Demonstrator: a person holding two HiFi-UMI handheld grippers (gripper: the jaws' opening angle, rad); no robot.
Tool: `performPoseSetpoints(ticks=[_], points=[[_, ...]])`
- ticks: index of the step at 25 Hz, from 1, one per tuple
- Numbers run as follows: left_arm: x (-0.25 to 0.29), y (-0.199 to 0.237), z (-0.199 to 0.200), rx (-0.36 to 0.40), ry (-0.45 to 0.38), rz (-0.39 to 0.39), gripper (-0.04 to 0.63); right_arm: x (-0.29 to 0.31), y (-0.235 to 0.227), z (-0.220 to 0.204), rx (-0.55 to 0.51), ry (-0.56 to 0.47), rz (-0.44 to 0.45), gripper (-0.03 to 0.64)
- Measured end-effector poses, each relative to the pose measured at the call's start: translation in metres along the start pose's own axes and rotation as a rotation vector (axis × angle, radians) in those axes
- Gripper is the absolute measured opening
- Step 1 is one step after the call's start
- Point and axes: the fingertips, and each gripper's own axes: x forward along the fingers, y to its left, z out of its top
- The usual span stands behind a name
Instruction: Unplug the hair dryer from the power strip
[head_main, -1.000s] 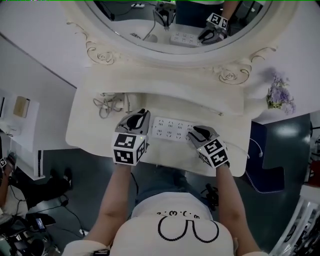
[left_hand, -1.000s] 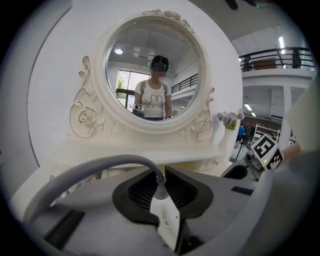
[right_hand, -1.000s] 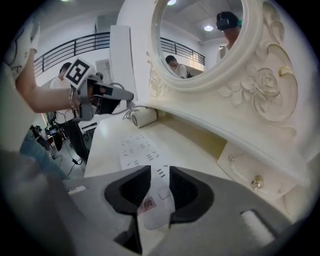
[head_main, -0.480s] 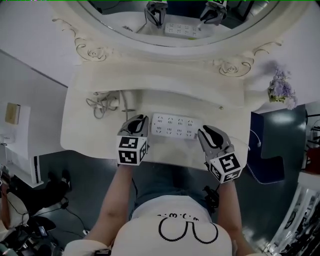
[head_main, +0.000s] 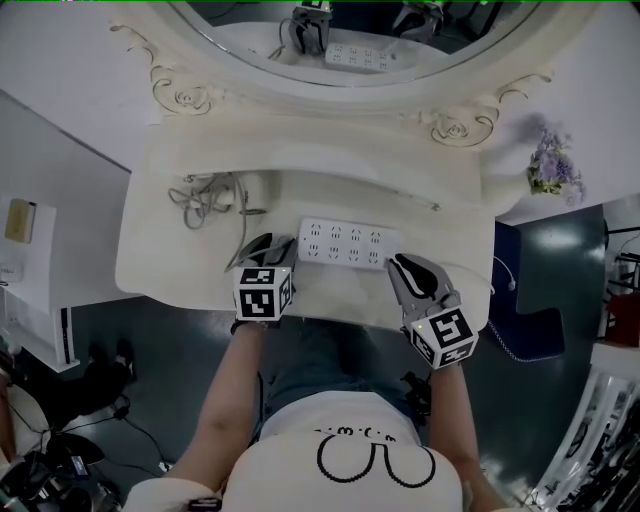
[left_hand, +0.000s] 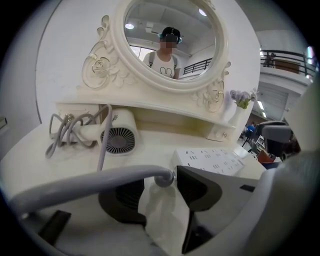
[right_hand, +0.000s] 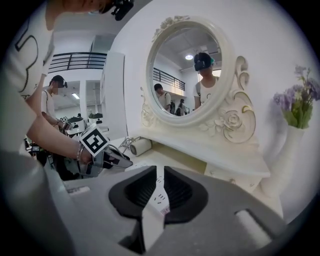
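Now the cream barrel-shaped hair dryer (left_hand: 120, 134) lies far left; its grey rubber cord (left_hand: 100, 182) ends loose between the opening jaws of the left gripper (head_main: 258, 252), just left of the long white power strip (head_main: 345, 243), lying left-right. The right gripper (head_main: 403, 268), closing on nothing, hovers at its right end. The head view hides that cord end

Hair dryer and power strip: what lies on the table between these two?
Nothing. In the left gripper view only bare table top separates the hair dryer from the power strip.
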Motion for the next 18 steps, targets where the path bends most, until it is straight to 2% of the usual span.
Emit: performPoseSetpoints(ticks=[10,18], points=[[-0.033,-0.011,-0.031,-0.060,-0.022,0.058,0.232,-0.021,0.015,0.008,-0.052,-0.051,0.044,0.046],[-0.077,-0.042,-0.040,-0.019,-0.077,0.087,0.232,-0.075,0.016,0.014,-0.080,-0.141,-0.043,0.026]])
